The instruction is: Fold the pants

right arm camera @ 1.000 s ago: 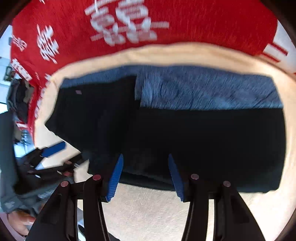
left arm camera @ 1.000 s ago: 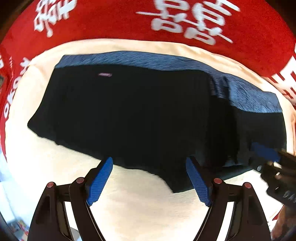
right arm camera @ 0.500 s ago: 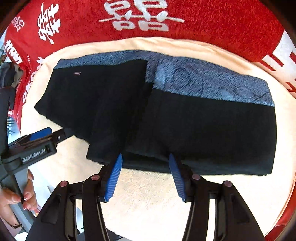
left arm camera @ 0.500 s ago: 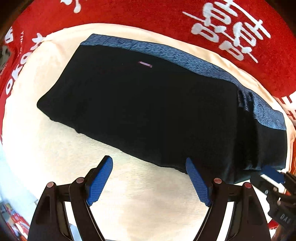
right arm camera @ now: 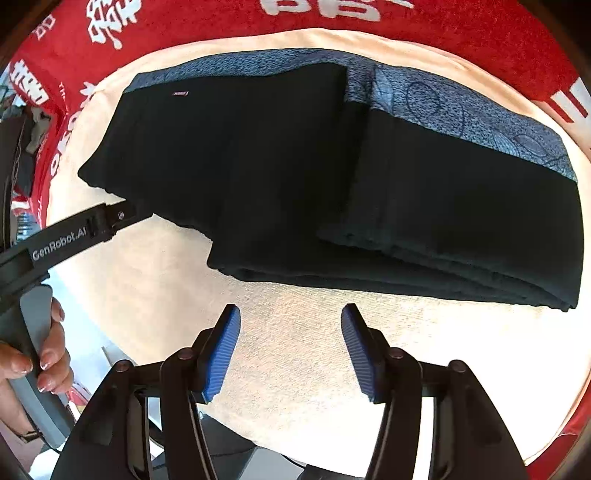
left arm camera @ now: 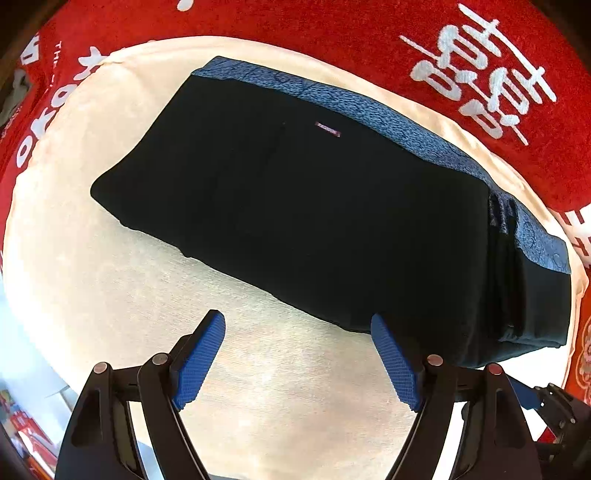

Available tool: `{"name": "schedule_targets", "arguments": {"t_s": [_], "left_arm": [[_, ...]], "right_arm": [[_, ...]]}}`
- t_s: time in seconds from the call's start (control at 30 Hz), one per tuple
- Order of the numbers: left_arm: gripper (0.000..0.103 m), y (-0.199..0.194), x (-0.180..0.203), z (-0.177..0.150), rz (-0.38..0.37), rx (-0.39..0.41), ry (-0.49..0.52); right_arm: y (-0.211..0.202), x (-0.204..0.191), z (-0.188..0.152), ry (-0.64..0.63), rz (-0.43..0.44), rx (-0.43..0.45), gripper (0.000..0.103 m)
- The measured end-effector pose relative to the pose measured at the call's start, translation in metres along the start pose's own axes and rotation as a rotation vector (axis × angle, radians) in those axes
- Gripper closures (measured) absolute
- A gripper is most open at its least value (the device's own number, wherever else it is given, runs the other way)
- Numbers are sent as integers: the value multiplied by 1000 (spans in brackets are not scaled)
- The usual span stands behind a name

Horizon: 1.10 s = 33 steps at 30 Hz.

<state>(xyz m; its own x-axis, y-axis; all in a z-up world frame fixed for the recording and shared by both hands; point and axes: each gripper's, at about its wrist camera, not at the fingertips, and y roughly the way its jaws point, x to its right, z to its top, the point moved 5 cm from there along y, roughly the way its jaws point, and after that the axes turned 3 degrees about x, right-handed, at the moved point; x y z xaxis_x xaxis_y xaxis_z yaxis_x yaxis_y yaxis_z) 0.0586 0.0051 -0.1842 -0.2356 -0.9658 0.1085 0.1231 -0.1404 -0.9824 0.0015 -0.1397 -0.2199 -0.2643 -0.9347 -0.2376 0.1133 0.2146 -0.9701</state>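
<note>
Black pants [left arm camera: 314,206] with a blue patterned waistband lie folded flat on a cream cloth [left arm camera: 147,288]. In the right wrist view the pants [right arm camera: 332,177] show stacked layers at their near edge. My left gripper [left arm camera: 297,354] is open and empty, just short of the pants' near edge. My right gripper [right arm camera: 290,347] is open and empty, above the cream cloth [right arm camera: 295,350] in front of the pants. The left gripper's body [right arm camera: 62,240], held by a hand, shows at the left of the right wrist view.
A red cloth with white characters [left arm camera: 480,74] surrounds the cream cloth; it also shows in the right wrist view [right arm camera: 221,22]. The right gripper's body [left arm camera: 554,410] shows at the lower right of the left wrist view. Clutter lies beyond the left edge [right arm camera: 22,147].
Both grippers have drawn back from the pants' near edge and risen; a second ago their fingers were over the fabric. The pants lie still, now seen whole.
</note>
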Motion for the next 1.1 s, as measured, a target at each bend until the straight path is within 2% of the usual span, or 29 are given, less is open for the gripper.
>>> {"name": "schedule_targets", "arguments": {"t_s": [0.13, 0.63, 0.9, 1.1], "left_arm": [[21, -5, -17, -2, 6, 8, 10], [21, 17, -54, 10, -2, 5, -48], [21, 20, -96, 23, -164, 44, -219], [21, 18, -138, 31, -266, 108, -328]], "right_arm": [[-2, -5, 2, -21, -13, 8, 37], [13, -21, 4, -31, 1, -29, 37], [20, -31, 2, -43, 2, -46, 37], [23, -37, 4, -54, 8, -55, 37]]}}
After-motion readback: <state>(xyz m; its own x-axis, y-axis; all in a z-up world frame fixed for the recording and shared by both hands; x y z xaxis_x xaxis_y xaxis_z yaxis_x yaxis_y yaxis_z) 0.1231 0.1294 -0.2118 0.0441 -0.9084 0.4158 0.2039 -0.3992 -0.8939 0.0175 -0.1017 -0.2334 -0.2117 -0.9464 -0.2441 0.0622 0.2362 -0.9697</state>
